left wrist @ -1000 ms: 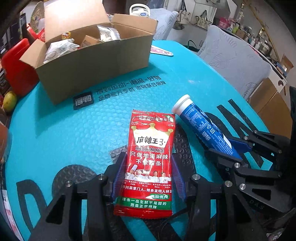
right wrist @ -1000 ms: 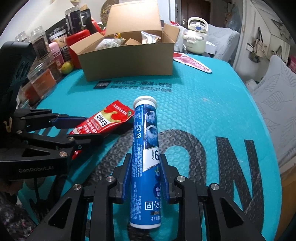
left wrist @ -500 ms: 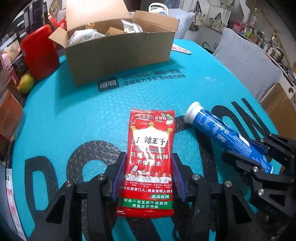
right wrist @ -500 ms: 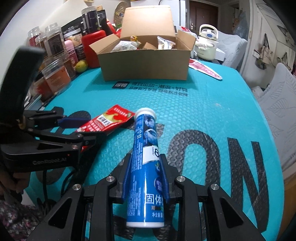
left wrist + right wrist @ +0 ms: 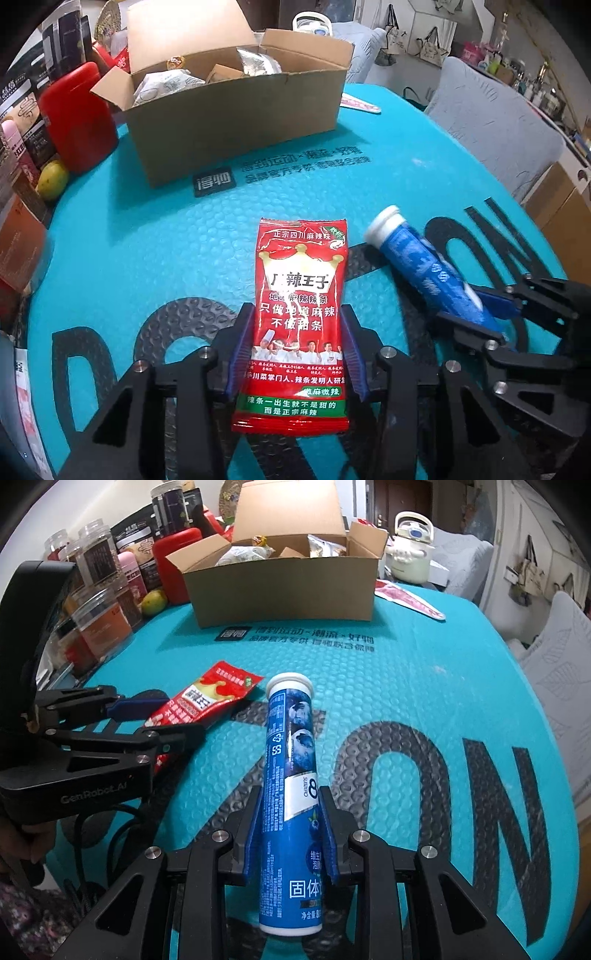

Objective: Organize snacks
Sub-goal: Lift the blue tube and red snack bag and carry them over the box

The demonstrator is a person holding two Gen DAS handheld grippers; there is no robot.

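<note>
A red snack packet (image 5: 299, 306) with white print lies lengthways between the blue pads of my left gripper (image 5: 295, 314). The jaws are closing and the pads press its long edges. In the right wrist view the red packet (image 5: 210, 701) juts out of the left gripper (image 5: 177, 720), raised off the mat. My right gripper (image 5: 290, 794) is shut on a blue tablet tube (image 5: 291, 760), white cap pointing away. From the left wrist view the blue tube (image 5: 417, 266) slants out of the right gripper (image 5: 465, 310). An open cardboard box (image 5: 240, 122) with several snacks stands beyond.
The teal bubble mat (image 5: 147, 240) with black letters covers the table. Jars and a red canister (image 5: 173, 565) crowd the left edge beside a yellow-green fruit (image 5: 153, 602). A flat red-and-white packet (image 5: 410, 600) lies right of the cardboard box (image 5: 284, 594). A white kettle (image 5: 410, 550) stands behind.
Both views have tipped up a little, so the box and the clutter on the left sit lower in the picture. The packet and the tube stay in their grips.
</note>
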